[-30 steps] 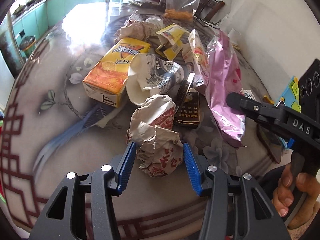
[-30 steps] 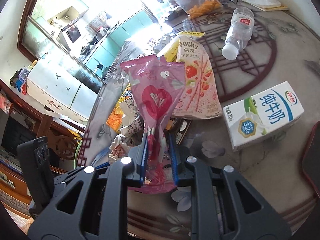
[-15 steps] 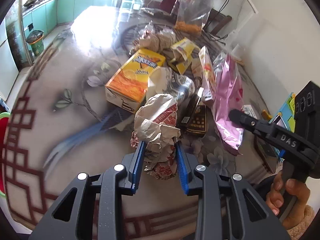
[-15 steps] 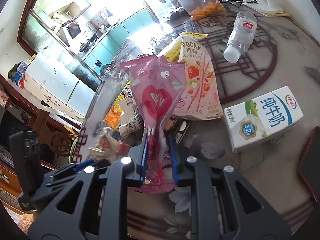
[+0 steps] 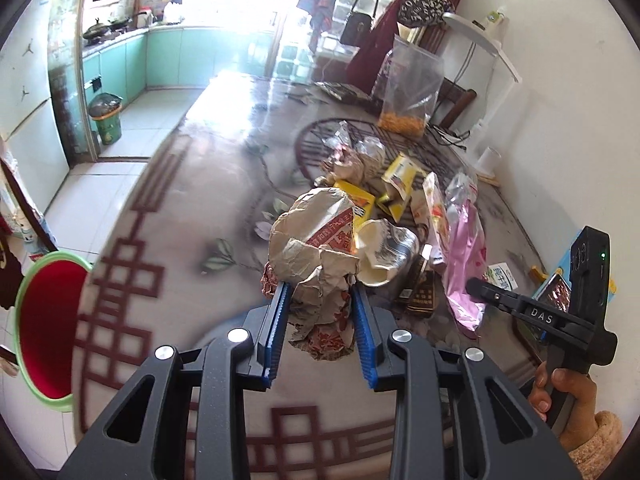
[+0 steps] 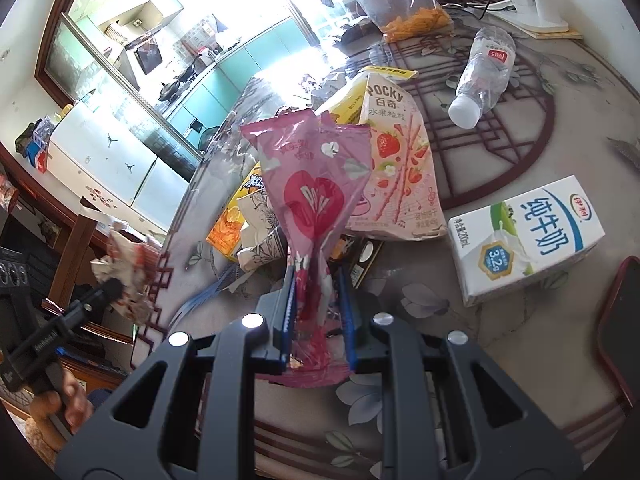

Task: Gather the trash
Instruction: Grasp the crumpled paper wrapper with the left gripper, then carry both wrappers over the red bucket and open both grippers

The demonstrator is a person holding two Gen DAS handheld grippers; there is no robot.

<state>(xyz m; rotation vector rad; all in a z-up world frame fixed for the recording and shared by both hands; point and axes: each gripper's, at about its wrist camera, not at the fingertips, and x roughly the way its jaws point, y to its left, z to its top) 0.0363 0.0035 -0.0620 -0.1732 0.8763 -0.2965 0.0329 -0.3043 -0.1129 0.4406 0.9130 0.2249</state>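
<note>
Now left tongs (image 5: 320, 320) clamp crumpled paper wad (image 5: 316, 248); right tongs (image 6: 318, 312) pinch pink wrapper (image 6: 316, 196).

Crumpled paper wad (image 5: 316, 264) is sitting between the left gripper (image 5: 320, 332) jaws, up off the table (image 5: 192, 200). Snack wrapper (image 6: 316, 200) is hanging in the right gripper (image 6: 316, 316), with the Pocky bag (image 6: 396, 168) lying behind it and the milk carton (image 6: 528, 236) lying to its right.

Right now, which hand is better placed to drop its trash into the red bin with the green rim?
Left. The left gripper holds the crumpled paper wrapper lifted near the table's edge, with the red bin just beyond it. The right gripper holds the pink wrapper over the trash pile.
</note>
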